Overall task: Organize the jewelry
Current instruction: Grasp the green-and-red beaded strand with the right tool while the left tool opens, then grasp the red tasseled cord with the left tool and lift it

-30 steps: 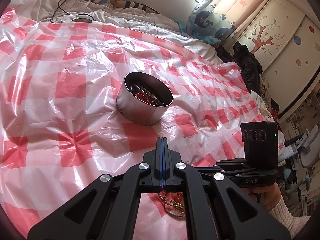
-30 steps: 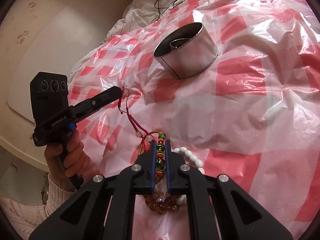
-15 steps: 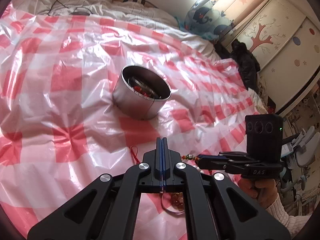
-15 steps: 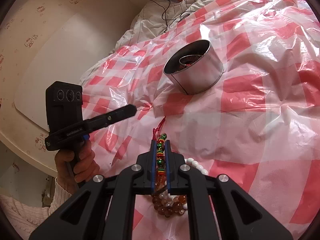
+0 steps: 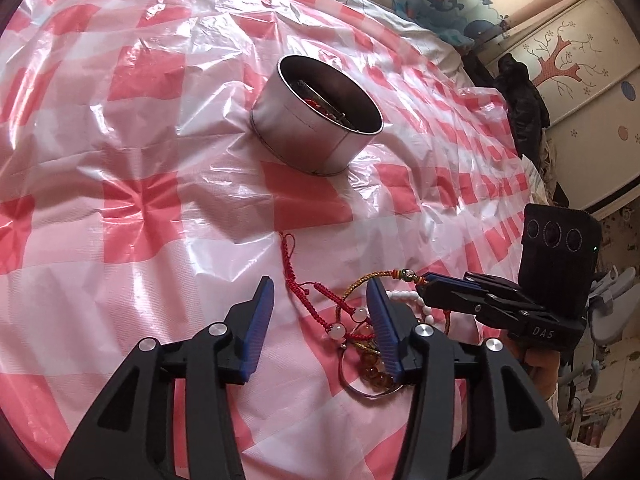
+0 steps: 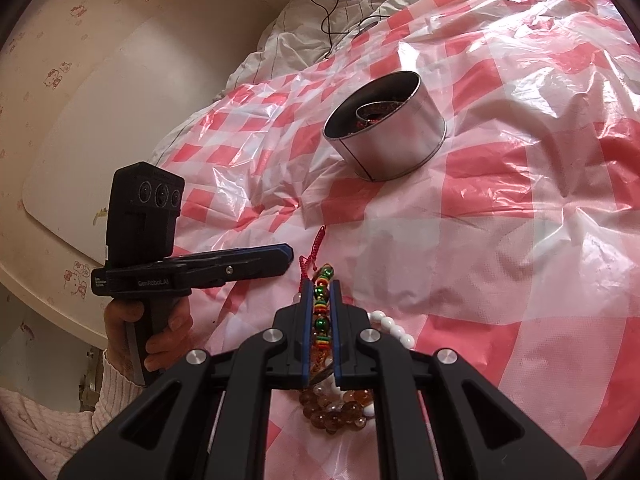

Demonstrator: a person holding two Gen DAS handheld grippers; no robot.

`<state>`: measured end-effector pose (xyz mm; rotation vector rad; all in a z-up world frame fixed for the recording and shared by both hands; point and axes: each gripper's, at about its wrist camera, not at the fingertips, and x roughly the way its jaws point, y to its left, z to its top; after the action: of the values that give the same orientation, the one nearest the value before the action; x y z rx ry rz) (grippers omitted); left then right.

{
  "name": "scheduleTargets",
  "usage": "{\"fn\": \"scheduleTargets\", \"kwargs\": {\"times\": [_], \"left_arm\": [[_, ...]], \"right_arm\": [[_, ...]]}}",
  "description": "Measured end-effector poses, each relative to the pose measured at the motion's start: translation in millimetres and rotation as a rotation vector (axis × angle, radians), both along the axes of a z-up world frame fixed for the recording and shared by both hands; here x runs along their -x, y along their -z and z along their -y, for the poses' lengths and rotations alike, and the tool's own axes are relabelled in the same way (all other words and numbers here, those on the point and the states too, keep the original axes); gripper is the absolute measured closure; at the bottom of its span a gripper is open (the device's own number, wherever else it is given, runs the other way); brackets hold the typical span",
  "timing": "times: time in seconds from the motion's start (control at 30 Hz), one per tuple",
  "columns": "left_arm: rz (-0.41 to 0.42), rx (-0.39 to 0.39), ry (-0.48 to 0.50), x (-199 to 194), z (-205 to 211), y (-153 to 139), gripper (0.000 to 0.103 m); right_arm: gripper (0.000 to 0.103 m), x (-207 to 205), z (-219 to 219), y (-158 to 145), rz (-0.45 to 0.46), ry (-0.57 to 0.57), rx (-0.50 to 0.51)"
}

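A bed under red-checked plastic sheet; white wardrobe with tree decals, a patterned curtain, and cream wallpaper beside it.

Glossy crinkled plastic sheet w/ red checks, brushed metal tin, matt black plastic grippers, glassy amber beads, braided red cord

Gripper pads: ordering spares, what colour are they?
Blue pads, clearest in the left wrist view.
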<state>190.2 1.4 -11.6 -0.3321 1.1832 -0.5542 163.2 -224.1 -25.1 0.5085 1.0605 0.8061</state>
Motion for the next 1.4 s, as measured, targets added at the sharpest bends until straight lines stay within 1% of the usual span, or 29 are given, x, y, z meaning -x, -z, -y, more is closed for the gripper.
{"fn": "scheduleTargets", "kwargs": {"times": [0.1, 0.13, 0.17, 0.2, 0.27, 0.4, 0.53, 0.6, 0.67, 0.73, 0.77, 0.83, 0.87, 0.9, 1.03, 1.13, 1.17, 1.23, 1.3, 1.37, 1.4], "left_arm": [[0.001, -0.03, 0.015, -2.0, 12.6, 5.7, 0.058], [0.001, -0.037, 0.017, -2.3, 15.9, 7.8, 0.061], [0.004, -0.047, 0.02, -3.0, 19.0, 9.0, 0.075], [0.009, -0.05, 0.024, -3.2, 20.7, 9.5, 0.082], [0.043, -0.046, 0.01, -2.8, 18.7, 5.7, 0.099], [0.078, 0.01, -0.039, -4.8, 1.4, -4.5, 0.1], [0.083, 0.074, -0.049, -5.6, -7.4, -8.6, 0.1], [0.094, 0.103, -0.046, -4.8, -9.6, -12.3, 0.1], [0.107, 0.136, -0.042, -4.4, -11.4, -16.9, 0.1], [0.116, 0.149, -0.05, -3.4, -14.3, -20.7, 0.1], [0.12, 0.154, -0.054, -3.3, -16.1, -22.2, 0.1], [0.125, 0.159, -0.068, -3.3, -21.3, -24.7, 0.1], [0.126, 0.164, -0.074, -3.5, -23.2, -25.4, 0.1], [0.126, 0.17, -0.077, -3.7, -24.5, -26.3, 0.1], [0.133, 0.173, -0.08, -2.6, -26.2, -27.9, 0.1], [0.133, 0.176, -0.081, -2.4, -27.6, -28.0, 0.1], [0.134, 0.176, -0.082, -2.2, -28.0, -28.1, 0.1], [0.133, 0.178, -0.083, -2.5, -27.8, -28.1, 0.1], [0.134, 0.175, -0.084, -2.6, -28.0, -28.3, 0.1], [0.135, 0.176, -0.085, -3.3, -28.4, -28.6, 0.1], [0.136, 0.176, -0.086, -2.6, -29.5, -28.2, 0.1]], "right_arm": [[0.094, 0.9, -0.8, -0.4, 0.001, -0.004, -0.002], [0.094, 1.1, -0.8, -0.6, 0.001, -0.005, -0.003], [0.094, 1.0, -1.1, -1.0, 0.002, -0.005, -0.003], [0.094, 1.1, -1.2, -1.0, 0.002, -0.004, -0.002], [0.094, 0.8, -0.3, -0.1, -0.002, 0.0, 0.0], [0.094, -0.3, 2.8, 3.7, -0.02, 0.016, 0.009], [0.094, -0.8, 2.5, 6.1, -0.032, 0.01, 0.009], [0.094, -1.6, -1.4, 9.8, -0.054, -0.014, 0.014], [0.094, -2.4, -7.2, 15.5, -0.069, -0.013, 0.07], [0.094, -2.9, -7.4, 17.5, -0.065, 0.002, 0.114], [0.092, -3.4, -5.0, 16.8, -0.061, 0.014, 0.106], [0.08, -3.5, -0.7, 14.5, -0.043, 0.04, 0.103], [0.068, -3.5, 1.3, 13.0, -0.035, 0.052, 0.102], [0.064, -4.1, 1.6, 12.3, -0.029, 0.053, 0.102], [0.065, -5.2, -1.7, 14.3, -0.019, 0.06, 0.135], [0.065, -6.2, 12.4, 4.2, 0.026, 0.119, 0.097], [0.065, -7.0, 18.3, 4.8, 0.023, 0.13, 0.104], [0.065, -8.7, 18.1, 9.1, 0.005, 0.13, 0.169], [0.066, -8.6, 6.8, 12.0, 0.005, 0.087, 0.234], [0.069, -6.0, -6.4, 12.7, 0.035, 0.046, 0.298], [0.073, -4.8, -10.2, 12.6, 0.052, 0.039, 0.332]]}}
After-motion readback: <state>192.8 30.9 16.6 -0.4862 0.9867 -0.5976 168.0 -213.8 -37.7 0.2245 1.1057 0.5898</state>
